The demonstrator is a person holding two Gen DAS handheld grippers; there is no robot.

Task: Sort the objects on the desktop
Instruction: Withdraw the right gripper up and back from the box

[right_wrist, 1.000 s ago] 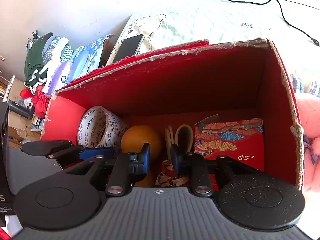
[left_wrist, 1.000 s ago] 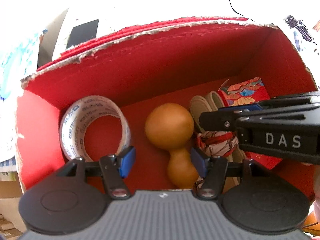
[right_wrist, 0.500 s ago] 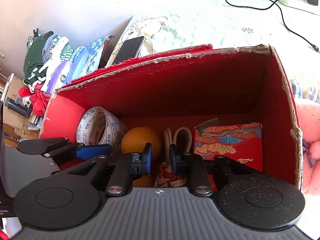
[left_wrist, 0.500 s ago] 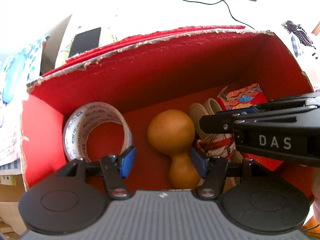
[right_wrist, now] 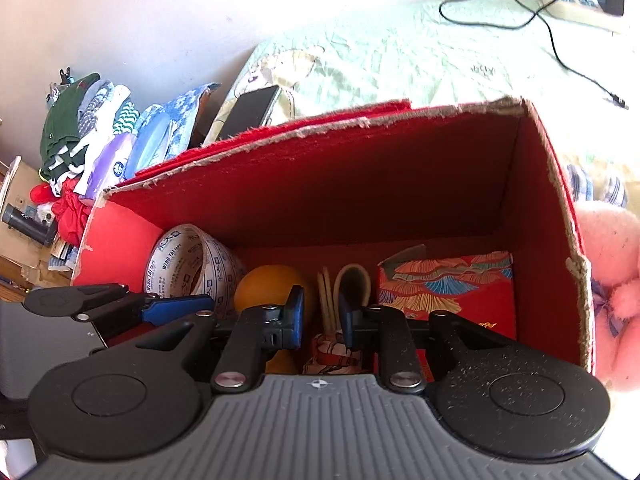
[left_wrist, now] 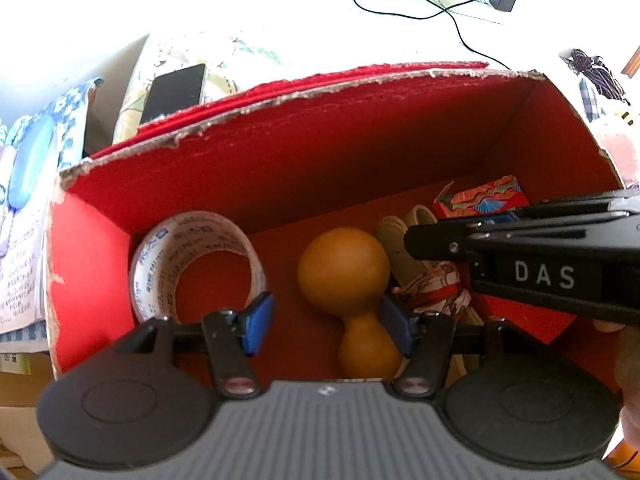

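The red cardboard box already holds a tape roll at lower left, a gourd at centre and a patterned packet at right. Left gripper gapes wide, empty; right gripper is narrow, empty. Sorting looks nearly done.

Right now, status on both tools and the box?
Left tool open, empty, over the gourd. Right tool open, narrow gap, empty. Red box holds tape roll, gourd, patterned carton. Tools crowd each other.
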